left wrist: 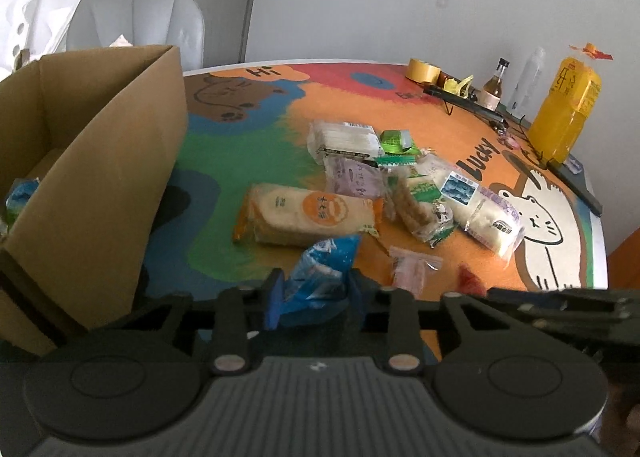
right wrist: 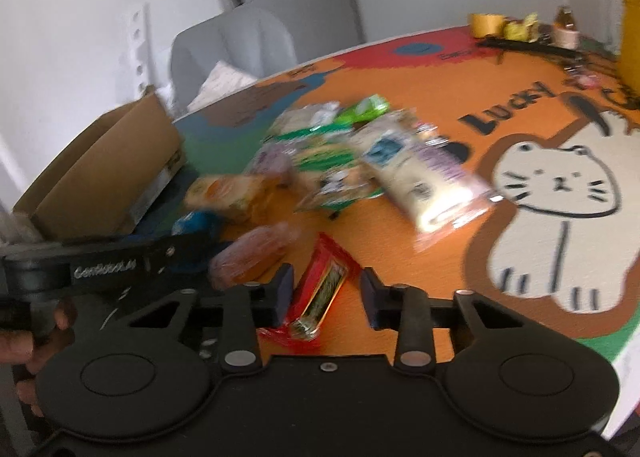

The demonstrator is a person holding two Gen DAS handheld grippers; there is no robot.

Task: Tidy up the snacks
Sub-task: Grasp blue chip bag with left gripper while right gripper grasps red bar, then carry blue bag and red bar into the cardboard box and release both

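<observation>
**Left tool carried blue packet toward box; right tool straddled red packet**

The left gripper (left wrist: pixel 316 289) was clenched on a crinkled blue-and-white foil snack packet (left wrist: pixel 322 267), gripped by its lower end with the rest standing up between the fingers. The open brown cardboard box (left wrist: pixel 100 161) stood just to the left, with at least one blue-and-white packet (left wrist: pixel 20 195) already lying inside. Judgement: the step in hand was the transfer into the box. To do it well, the packet would need lifting above the near wall before moving left, since that tall flap stood between gripper and opening; release only once over the floor of the box.

The right gripper (right wrist: pixel 326 289) was spread wide, fingers either side of a red plastic snack packet with a gold-green label (right wrist: pixel 320 289) lying on the multicoloured cartoon-print tablecloth (right wrist: pixel 420 69). No contact with the pads was visible; the view was motion-blurred. Judgement: closing squarely across the packet's narrow width should hold it.

Surroundings: a loose pile of wrapped snacks remained mid-table, including a long orange-labelled cracker pack (left wrist: pixel 308 215) and a white roll pack with a blue label (left wrist: pixel 476 205). A small clear pink-tinted packet (left wrist: pixel 412 267) lay near the left gripper. At the far edge stood a yellow tape roll (left wrist: pixel 422 70), a small glass bottle (left wrist: pixel 494 87) and a tall yellow bag (left wrist: pixel 566 113), well apart from the work. The two tools sat close together; collision was a risk.
</observation>
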